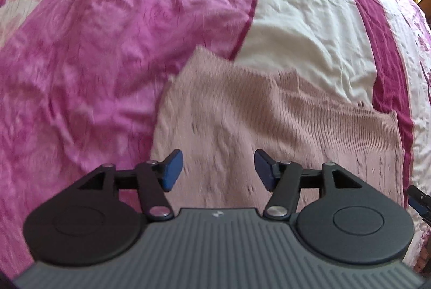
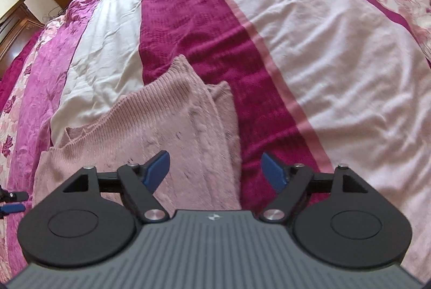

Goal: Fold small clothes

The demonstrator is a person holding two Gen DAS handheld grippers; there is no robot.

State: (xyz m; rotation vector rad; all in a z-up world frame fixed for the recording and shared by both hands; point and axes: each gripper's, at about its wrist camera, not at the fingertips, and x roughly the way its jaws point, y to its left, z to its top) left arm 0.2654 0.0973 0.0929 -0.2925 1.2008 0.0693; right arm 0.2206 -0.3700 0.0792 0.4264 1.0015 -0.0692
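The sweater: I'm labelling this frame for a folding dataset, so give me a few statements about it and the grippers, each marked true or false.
1. The sweater is pink knit. True.
2. The left gripper is shut on the sweater. False: its jaws stand apart and hold nothing.
3. The right gripper is open. True.
4. The sweater lies on a bare wooden table. False: it lies on a bedspread striped in magenta, pink and white.
5. In the right wrist view, the sweater's right edge shows stacked layers, so it is at least partly folded. True.
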